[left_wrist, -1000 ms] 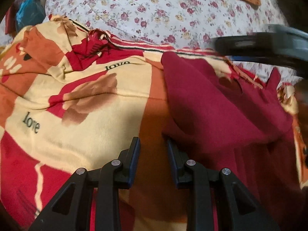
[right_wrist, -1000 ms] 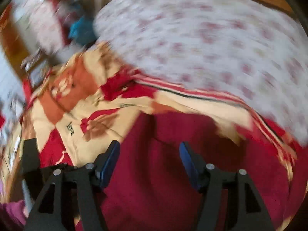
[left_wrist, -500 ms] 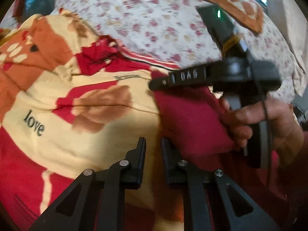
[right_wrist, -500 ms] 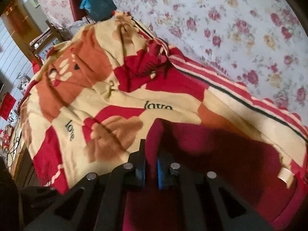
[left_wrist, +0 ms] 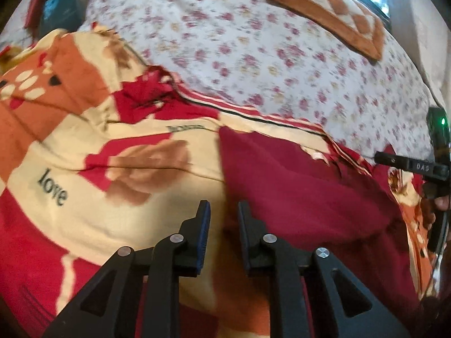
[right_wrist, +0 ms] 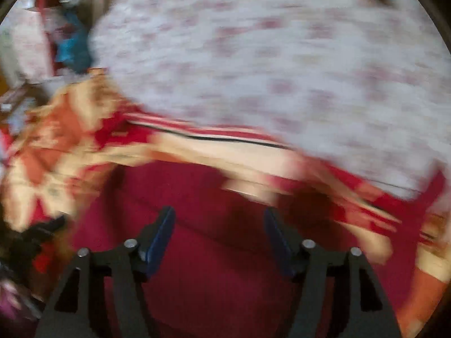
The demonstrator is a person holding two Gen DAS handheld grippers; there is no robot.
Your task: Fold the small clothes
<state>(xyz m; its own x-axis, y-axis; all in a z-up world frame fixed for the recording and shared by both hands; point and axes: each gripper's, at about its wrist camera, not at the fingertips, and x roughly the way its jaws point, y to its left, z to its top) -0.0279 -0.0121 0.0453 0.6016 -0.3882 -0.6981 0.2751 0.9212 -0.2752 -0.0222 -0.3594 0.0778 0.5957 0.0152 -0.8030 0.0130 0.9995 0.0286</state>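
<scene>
Maroon cloth, one small garment (left_wrist: 304, 186): lies spread on the blanket, taken here as the landmark for every entry.

Left gripper (left_wrist: 224, 211): nearest item, mine, hanging over the garment's left edge where maroon meets blanket. Jaws stand a narrow gap apart, blue pads showing, nothing between them and nothing pinched.

Right gripper (right_wrist: 220, 219): mine, over the garment's middle in the right wrist view, which is heavily motion-blurred. Jaws have just been opening and now stand wide apart; no cloth between them, garment lying flat below. In the left wrist view its black body sits off the garment's right end, with my fingers (left_wrist: 439, 202) wrapped around the handle.

Blanket (left_wrist: 93, 169): cream, red and orange fleece with the word "love" printed on it, under the garment and reaching out past its left and far edges.

Floral sheet (left_wrist: 253, 56): white with small red flowers, beyond the garment's far edge, bordering the blanket.

Orange checked cushion (left_wrist: 329, 14): farthest from the garment, resting on the floral sheet.
</scene>
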